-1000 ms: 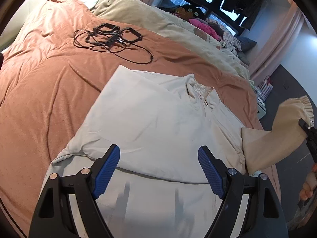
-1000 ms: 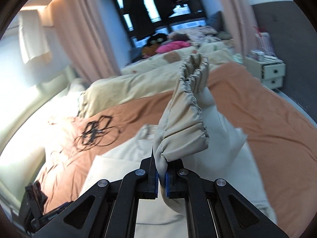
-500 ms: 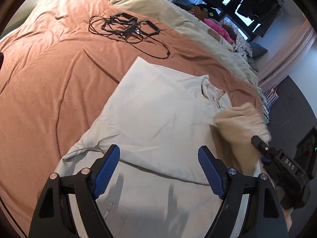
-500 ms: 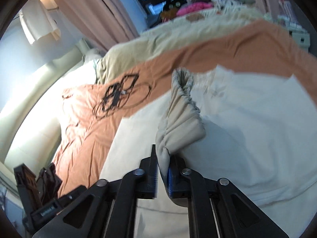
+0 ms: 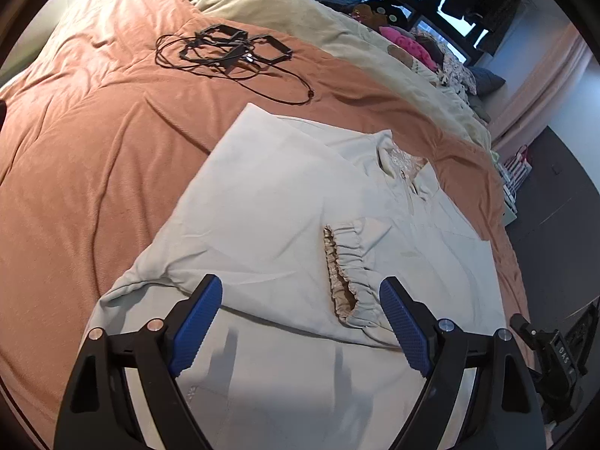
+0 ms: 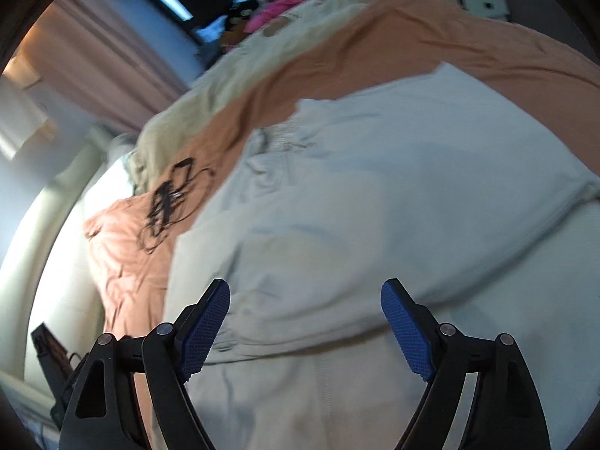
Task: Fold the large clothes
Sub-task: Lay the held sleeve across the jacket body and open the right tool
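A large pale grey-beige garment (image 5: pixel 285 202) lies flat on the salmon bedspread (image 5: pixel 93 150), collar toward the far side. Both sleeves are folded in across its chest; the right sleeve's elastic ruffled cuff (image 5: pixel 347 266) rests on the middle. My left gripper (image 5: pixel 300 322) is open and empty, hovering over the garment's lower part. My right gripper (image 6: pixel 303 326) is open and empty above the same garment (image 6: pixel 375 195); its body also shows at the lower right of the left wrist view (image 5: pixel 551 352).
A black cable tangle with hexagonal frames (image 5: pixel 232 48) lies on the bedspread beyond the garment. A beige blanket (image 5: pixel 300 18) and a pile of colourful clothes (image 5: pixel 408 45) lie farther back. The bed's right edge drops to dark floor (image 5: pixel 555 202).
My right gripper carried the sleeve across, laid its cuff on the garment's chest, opened, and pulled back to the right. My left gripper stayed open over the hem.
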`<state>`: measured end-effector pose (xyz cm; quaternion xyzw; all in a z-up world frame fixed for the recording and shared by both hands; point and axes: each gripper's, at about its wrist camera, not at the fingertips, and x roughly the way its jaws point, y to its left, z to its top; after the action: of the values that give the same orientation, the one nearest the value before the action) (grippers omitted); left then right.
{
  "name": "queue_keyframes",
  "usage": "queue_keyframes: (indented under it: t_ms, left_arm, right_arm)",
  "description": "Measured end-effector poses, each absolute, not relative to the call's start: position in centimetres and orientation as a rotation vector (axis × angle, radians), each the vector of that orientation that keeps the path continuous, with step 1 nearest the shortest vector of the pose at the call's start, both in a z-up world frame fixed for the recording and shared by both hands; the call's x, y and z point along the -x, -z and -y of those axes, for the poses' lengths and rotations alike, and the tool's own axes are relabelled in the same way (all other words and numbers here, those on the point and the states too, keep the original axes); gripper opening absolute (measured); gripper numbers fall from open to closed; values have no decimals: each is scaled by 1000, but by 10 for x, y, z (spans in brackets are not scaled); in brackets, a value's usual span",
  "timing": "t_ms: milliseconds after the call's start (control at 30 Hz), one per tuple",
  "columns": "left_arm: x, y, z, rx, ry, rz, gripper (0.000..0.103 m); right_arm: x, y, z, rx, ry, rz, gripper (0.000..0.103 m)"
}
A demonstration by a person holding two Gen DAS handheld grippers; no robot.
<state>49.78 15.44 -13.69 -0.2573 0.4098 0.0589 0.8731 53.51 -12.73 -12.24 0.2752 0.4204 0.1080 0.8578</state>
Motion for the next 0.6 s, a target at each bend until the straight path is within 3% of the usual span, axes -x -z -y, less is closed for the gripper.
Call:
queue_keyframes:
  t_ms: [167,267,433,567,600]
  left_arm:
    - [-510,147,-129,488,-98,-878,87]
    - [-520,155,-110,433,-83,-888,87]
    - [-536,174,-78,332,-90,-924,86]
    - [-546,189,-60,257,-103,-961,78]
    - [-547,193,-58,232,-121,-967,71]
  right_arm:
    - [-523,134,176,-604,-129,-865,77]
    - [-526,146,201,-631,-109,-883,63]
    - [-525,162,253,-692,-11,-866,63]
    - [-526,176,290,-783,37,-852,57]
    - [-527,178,296,-798,44,-850,54]
